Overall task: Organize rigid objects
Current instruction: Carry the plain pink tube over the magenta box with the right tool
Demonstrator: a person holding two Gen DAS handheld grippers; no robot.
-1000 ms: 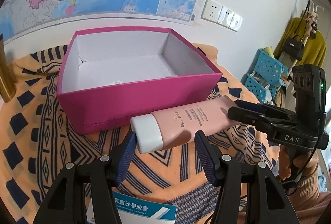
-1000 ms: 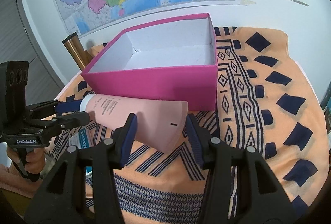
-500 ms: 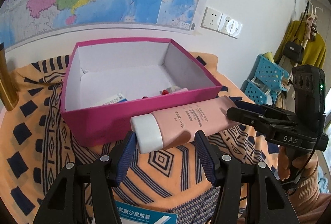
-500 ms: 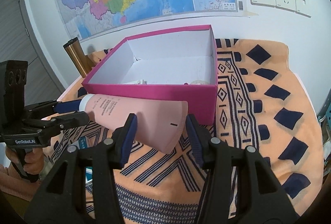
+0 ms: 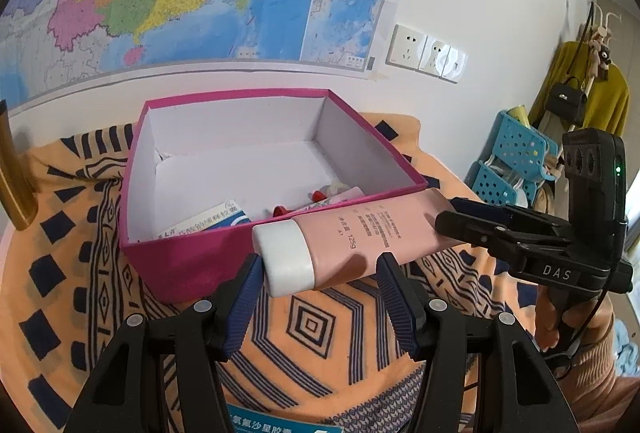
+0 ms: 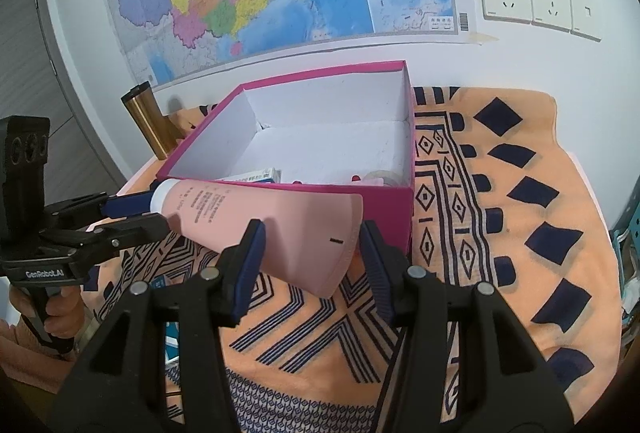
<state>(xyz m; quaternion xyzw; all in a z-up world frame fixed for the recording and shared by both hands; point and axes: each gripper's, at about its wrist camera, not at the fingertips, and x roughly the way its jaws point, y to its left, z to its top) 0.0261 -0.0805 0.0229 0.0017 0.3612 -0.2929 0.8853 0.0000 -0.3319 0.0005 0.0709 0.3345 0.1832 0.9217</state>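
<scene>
Pink tube (image 5: 360, 237) — seemingly "125g"; right gripper (image 5: 452, 219) — "DAS".

Both wrist views look down close, sharing the magenta box (image 5: 192, 265).

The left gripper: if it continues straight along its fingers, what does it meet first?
Most likely the pink tube, whose capped end already sits between the left gripper's fingers. Beyond it stands the magenta box.

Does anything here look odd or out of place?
Only the pink tube: it hangs in mid-air just outside the pink box, held at both ends by the left gripper and right gripper. Nothing looks spilled or broken.
</scene>
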